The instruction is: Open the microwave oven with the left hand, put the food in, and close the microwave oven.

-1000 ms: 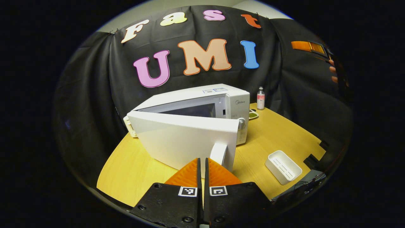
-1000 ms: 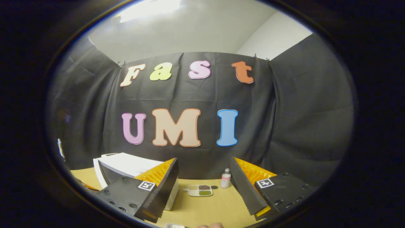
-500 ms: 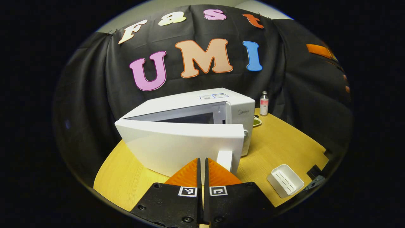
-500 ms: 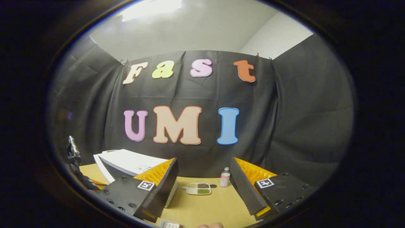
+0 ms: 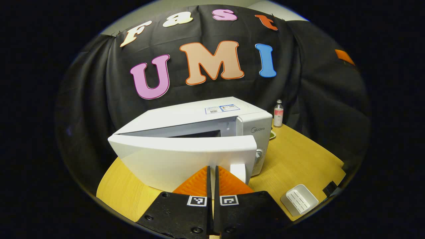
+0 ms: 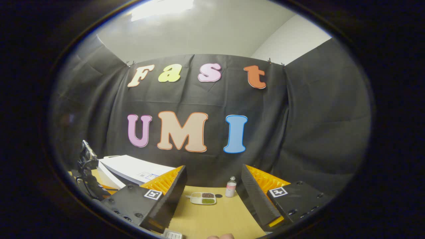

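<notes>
The white microwave (image 5: 199,116) stands on the yellow table, its door (image 5: 179,156) ajar with a narrow gap along the top. My left gripper (image 5: 212,169) is shut with nothing between its fingers. Its tips rest against the door's outer face, just left of the handle (image 5: 239,172). A small divided dish of food (image 6: 203,198) sits on the table right of the microwave (image 6: 132,167); a sliver of the dish (image 5: 272,134) peeks out behind the oven. My right gripper (image 6: 212,186) hangs open and empty above the table, well short of the dish.
A small bottle (image 5: 278,113) (image 6: 229,191) stands by the cloth wall near the dish. A white ridged tray (image 5: 299,199) (image 6: 172,235) lies near the table's front right edge. The left hand-held device (image 6: 87,159) shows at the left of the right gripper view.
The door has swung toward the oven body and the gap has narrowed. My left gripper followed it forward. The left device came into sight in the right gripper view.
</notes>
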Demonstrator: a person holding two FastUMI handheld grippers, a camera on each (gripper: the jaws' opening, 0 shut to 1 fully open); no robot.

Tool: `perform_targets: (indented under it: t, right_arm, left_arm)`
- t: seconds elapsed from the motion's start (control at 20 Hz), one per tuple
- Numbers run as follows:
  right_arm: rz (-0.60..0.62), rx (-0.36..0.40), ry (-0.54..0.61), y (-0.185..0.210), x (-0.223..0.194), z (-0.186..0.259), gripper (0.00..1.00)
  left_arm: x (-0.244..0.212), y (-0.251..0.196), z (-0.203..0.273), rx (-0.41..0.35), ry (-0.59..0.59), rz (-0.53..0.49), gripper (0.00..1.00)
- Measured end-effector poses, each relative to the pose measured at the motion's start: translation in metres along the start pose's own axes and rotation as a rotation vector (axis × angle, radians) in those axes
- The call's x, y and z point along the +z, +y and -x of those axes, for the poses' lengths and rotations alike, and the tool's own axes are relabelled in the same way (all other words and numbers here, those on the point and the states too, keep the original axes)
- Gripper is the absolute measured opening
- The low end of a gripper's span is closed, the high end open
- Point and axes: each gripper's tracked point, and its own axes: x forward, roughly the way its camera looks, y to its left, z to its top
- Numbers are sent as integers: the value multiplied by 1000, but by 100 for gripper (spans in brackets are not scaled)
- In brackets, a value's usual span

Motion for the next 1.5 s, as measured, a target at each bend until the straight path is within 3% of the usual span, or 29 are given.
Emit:
perform_targets:
  t: [0.15,0.2,0.35,0.4,0.45,0.9,1.1,1.15,1.5]
  right_arm:
    - [3,-11,3,-5,1,2,100]
    - [5,-14,7,-5,0,3,93]
    - [15,-22,2,-6,3,5,93]
    - [14,-26,-2,-8,4,7,100]
    - [7,-28,1,-7,4,9,93]
    - [12,3,34,11,-8,8,94]
    - [15,26,36,19,-9,12,94]
    - [20,29,40,19,-8,13,94]
    - [18,40,50,19,-11,22,94]
  left_arm:
    - [4,-3,-17,-9,7,4,0]
    - [7,-3,-21,-11,3,-1,0]
    - [19,-1,-32,-15,-23,-24,0]
    - [21,-1,-37,-15,-24,-24,0]
    - [21,-1,-41,-13,-24,-21,0]
    - [25,-1,-52,16,-36,2,0]
    - [23,-5,-60,-4,-56,0,0]
    - [15,0,-66,10,-11,-19,0]
    - [28,-6,-40,7,-39,9,0]
